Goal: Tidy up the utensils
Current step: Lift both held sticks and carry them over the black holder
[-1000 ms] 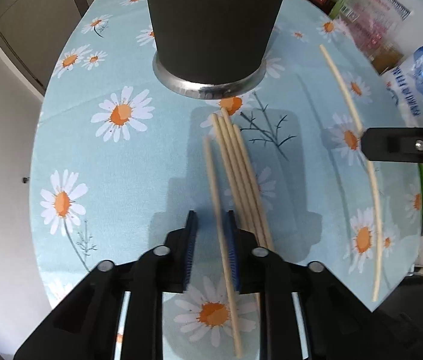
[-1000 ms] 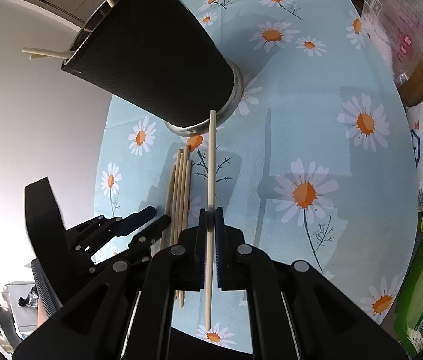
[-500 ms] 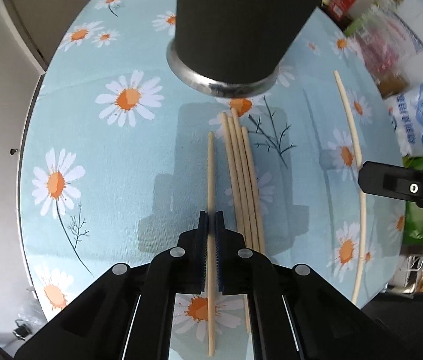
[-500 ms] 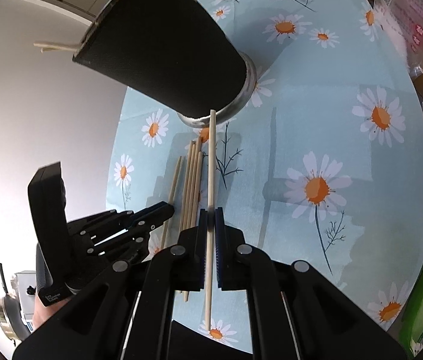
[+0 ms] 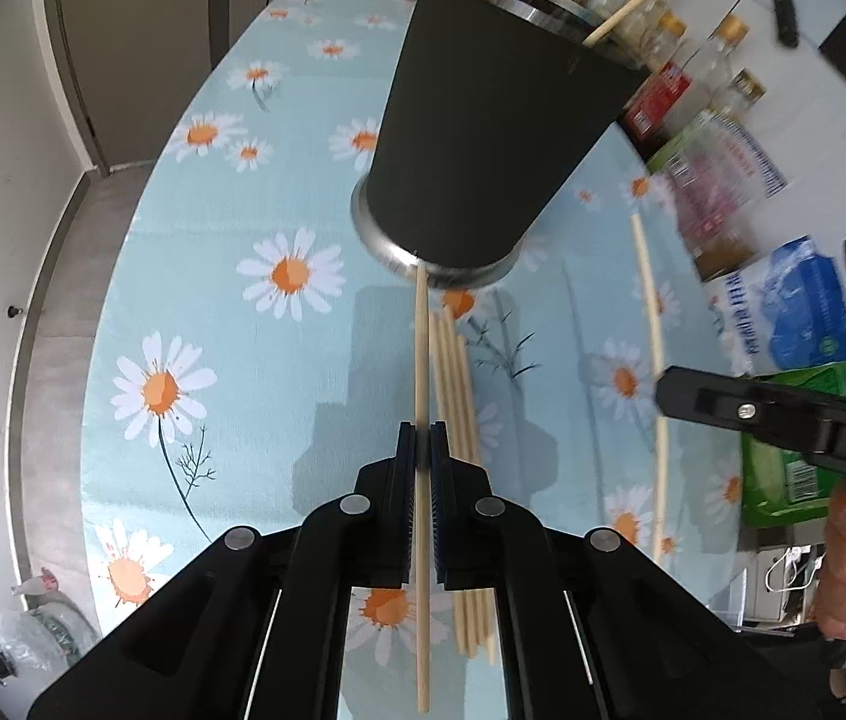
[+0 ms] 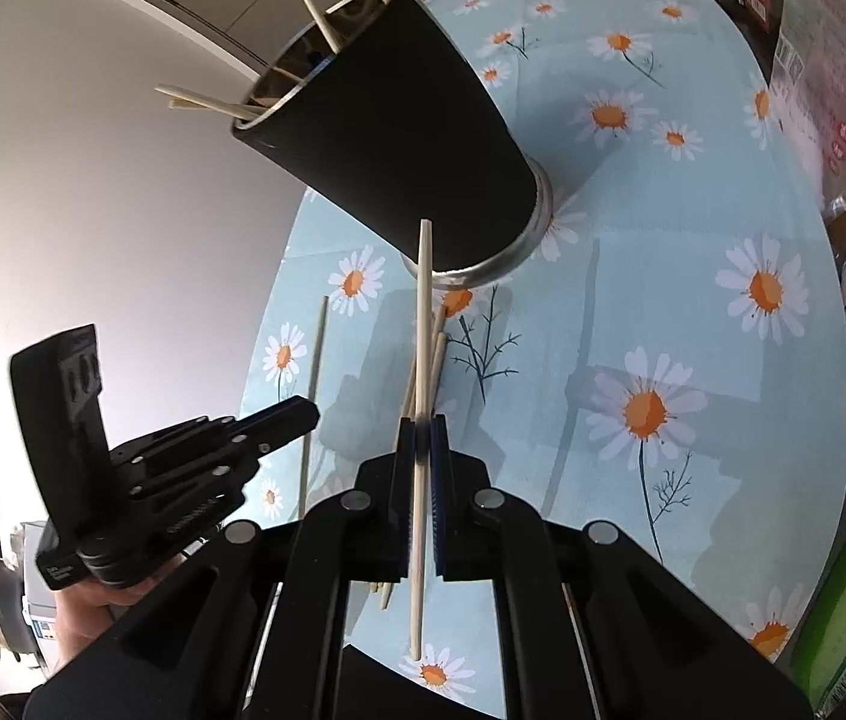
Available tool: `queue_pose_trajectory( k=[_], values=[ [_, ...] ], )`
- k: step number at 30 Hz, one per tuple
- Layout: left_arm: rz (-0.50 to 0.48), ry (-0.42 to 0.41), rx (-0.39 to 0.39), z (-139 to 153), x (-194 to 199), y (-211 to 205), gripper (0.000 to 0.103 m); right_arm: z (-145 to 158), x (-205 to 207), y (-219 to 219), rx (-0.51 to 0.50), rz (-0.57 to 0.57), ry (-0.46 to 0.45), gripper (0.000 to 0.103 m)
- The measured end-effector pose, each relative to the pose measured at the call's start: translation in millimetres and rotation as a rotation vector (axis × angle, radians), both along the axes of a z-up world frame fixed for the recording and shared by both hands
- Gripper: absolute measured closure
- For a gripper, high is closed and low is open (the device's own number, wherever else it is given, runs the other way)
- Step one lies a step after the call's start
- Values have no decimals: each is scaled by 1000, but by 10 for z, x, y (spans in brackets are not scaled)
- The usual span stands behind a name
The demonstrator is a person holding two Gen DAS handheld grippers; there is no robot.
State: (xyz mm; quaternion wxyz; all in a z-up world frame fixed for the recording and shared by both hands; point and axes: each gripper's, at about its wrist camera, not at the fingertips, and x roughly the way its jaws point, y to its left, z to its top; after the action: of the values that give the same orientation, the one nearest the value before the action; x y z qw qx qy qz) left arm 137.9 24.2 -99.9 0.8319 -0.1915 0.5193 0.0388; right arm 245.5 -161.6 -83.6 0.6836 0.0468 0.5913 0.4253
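Clamping one chopstick (image 5: 421, 360) each: left hand-held gripper (image 5: 421, 456), right hand-held gripper (image 6: 421, 450); four loose chopsticks (image 5: 456, 384) beside holder (image 5: 495, 138).

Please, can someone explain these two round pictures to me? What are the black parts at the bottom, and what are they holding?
There is no robot arm. A person carries one hand-held gripper in each hand, and a fisheye camera on each looks forward along its two fingers.

In the left camera's picture, the left hand-held gripper is shut on one thin pale wooden chopstick. In the right camera's picture, the right hand-held gripper is shut on another wooden chopstick.

On the blue daisy-print tablecloth stands a tall black cup with a metal base, already holding chopsticks. A few loose wooden chopsticks lie before it.
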Motion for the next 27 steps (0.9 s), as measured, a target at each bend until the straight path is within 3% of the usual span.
queue_pose_trajectory(
  k=[9,12,23,27],
  values=[
    [-33,-132,-12,406,-120,-65,99,327,-129,-10,69,33,-134,97],
    [-52,-174,33,555,-138,-107,99,416,-149,43,85,36,-169,97],
    [-90,-338,66,1043,-71,-110,99,765,-53,163,136,9,-282,97],
    [-85,-438,67,1240,-52,-44,99,932,0,174,167,-7,-344,97]
  ],
)
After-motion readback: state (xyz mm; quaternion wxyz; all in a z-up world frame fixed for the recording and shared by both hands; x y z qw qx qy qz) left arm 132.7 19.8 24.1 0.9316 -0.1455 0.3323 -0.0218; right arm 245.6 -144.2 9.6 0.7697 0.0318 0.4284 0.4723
